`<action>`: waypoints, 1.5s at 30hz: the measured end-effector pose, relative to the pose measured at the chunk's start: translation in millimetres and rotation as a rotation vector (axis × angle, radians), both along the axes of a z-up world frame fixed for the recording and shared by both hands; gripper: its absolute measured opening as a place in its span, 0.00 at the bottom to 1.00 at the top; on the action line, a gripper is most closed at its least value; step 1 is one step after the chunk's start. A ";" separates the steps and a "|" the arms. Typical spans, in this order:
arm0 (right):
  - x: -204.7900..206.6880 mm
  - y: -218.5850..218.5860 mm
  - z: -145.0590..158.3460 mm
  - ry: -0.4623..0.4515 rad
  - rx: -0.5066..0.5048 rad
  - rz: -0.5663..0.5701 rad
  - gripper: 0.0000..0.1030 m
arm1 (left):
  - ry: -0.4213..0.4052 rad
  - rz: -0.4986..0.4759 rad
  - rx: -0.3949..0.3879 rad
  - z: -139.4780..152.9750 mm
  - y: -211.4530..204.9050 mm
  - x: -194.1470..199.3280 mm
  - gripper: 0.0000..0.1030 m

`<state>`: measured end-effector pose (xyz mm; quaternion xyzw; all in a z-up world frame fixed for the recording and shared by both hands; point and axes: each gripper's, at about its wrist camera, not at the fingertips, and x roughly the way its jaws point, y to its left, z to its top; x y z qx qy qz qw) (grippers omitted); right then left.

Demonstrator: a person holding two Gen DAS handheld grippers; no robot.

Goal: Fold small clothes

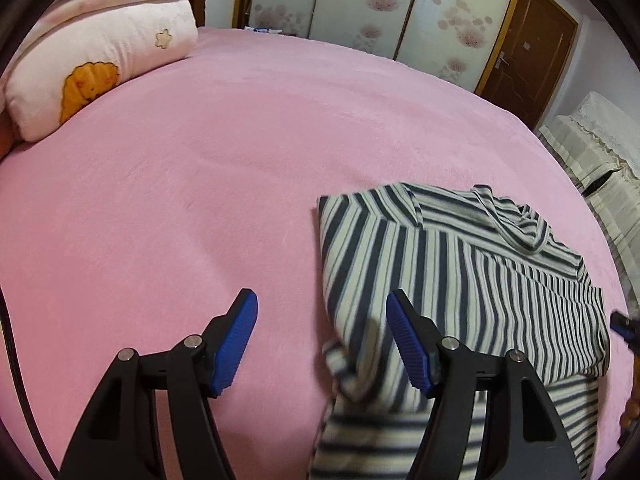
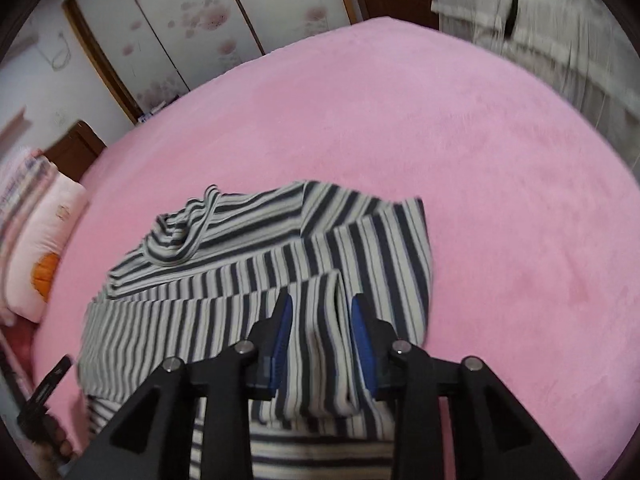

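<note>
Between the blue pads of the right gripper a fold of the striped top is seen, the jaws narrow; whether the pads press on it cannot be told through the blur. The left gripper is held wide, nothing between its jaws, at the garment's edge. The top is spread on the pink bed cover, both sides apparently folded inward, collar at the far end. The lengthwise fold is judged left to be done.

Home bedroom — pink-sheeted bed, pillow, floral sliding wardrobe doors, wooden door
</note>
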<state>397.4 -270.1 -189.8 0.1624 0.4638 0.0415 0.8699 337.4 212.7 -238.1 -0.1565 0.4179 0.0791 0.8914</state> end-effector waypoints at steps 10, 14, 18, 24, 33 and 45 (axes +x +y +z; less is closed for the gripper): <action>-19.9 3.9 -26.3 0.067 0.042 0.079 0.30 | 0.121 -0.009 -0.183 -44.4 21.9 55.9 0.64; -25.5 6.7 -34.6 0.075 0.020 0.084 0.30 | 0.128 -0.007 -0.227 -51.3 26.5 71.6 0.62; -30.6 6.8 -38.2 0.075 0.002 0.084 0.30 | 0.135 -0.024 -0.250 -51.3 26.1 86.6 0.09; -36.2 20.5 -35.5 0.060 -0.101 0.105 0.14 | 0.062 -0.034 -0.116 -31.6 3.4 92.0 0.03; -51.9 19.2 -20.6 -0.016 -0.195 0.050 0.13 | -0.024 -0.057 -0.023 -26.5 -5.0 92.1 0.03; -35.8 7.1 0.7 -0.024 -0.081 0.077 0.33 | 0.016 -0.034 -0.152 -29.8 20.3 97.1 0.49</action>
